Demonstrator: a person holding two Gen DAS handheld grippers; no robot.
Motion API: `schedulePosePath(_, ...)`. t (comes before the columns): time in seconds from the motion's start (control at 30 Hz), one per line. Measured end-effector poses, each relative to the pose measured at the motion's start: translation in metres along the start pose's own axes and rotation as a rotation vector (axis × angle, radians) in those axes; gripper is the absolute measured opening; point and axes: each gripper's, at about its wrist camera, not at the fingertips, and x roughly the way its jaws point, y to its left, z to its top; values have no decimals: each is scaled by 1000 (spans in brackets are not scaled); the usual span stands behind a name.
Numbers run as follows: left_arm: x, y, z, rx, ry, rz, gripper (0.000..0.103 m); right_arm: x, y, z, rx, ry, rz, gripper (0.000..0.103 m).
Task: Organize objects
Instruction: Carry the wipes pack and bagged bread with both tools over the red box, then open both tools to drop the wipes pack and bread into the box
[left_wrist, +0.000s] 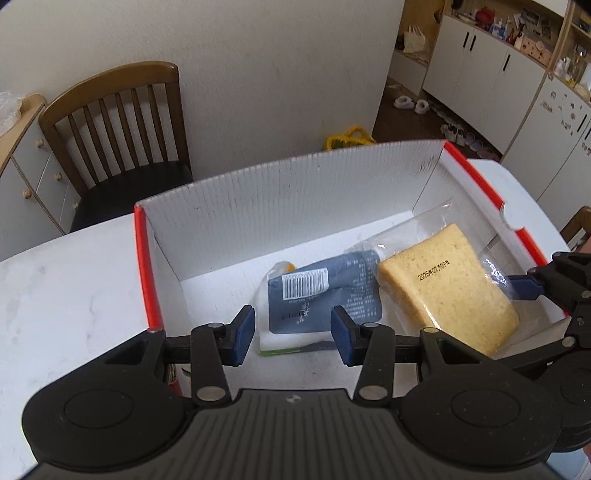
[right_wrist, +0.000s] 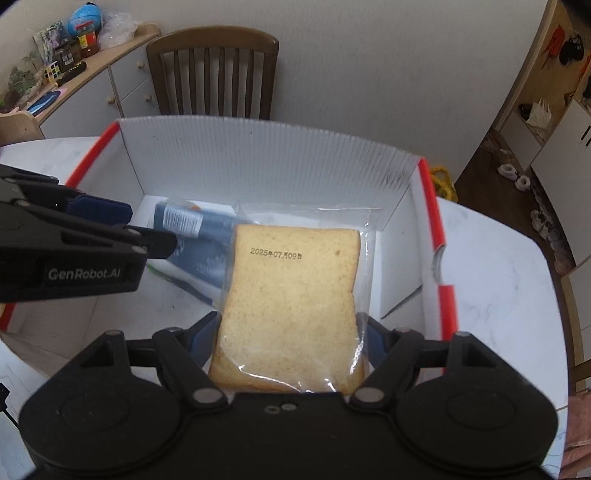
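From the left wrist, your left gripper (left_wrist: 292, 334) hangs part open and empty above the blue packet (left_wrist: 325, 291) lying in the box (left_wrist: 295, 184); keep it clear. From the right wrist, your right gripper (right_wrist: 290, 345) clamps the bagged bread (right_wrist: 291, 295); lower it flat beside the packet before releasing.

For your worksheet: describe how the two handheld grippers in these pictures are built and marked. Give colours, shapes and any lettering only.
Both are matte black. The left gripper has two blue pads on black fingers, silver pivot pins, two round discs and a ribbed centre plate. The right gripper is built the same way, its middle plate smooth with two small holes. White lettering "GenRobot.AI" shows on the left gripper's side in the right wrist view. No sleeves show.
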Motion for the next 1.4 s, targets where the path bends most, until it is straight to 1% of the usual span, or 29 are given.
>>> schedulePosePath(0.17,5,-2,-4,9,12,1,44,8,-1,-3,21,22,15,79)
schedulePosePath(0.23,5,-3,-5,19,8,6,44,8,-1,-2,29,16,13,85)
schedulePosePath(0.3,5,-4,-6,21,8,11,44,6,0,-1,24,5,10,89)
schedulePosePath(0.47,-3,-2,-3,13,-4,-1,44,-4,0,-2,9,-20,22,89)
schedulePosePath(0.73,-35,-10,-5,15,-48,-21,44,-37,-8,-8,6,-71,54,89)
schedulePosePath(1.0,-72,-24,-10,6,-102,-17,44,-72,-14,-13,14,-131,77,89)
schedulePosePath(1.33,-112,-44,-30,-8,-139,2,45,-114,-25,-34,16,-192,98,90)
schedulePosePath(1.4,-120,-49,-35,-11,-148,6,47,-123,-28,-38,22,-206,109,92)
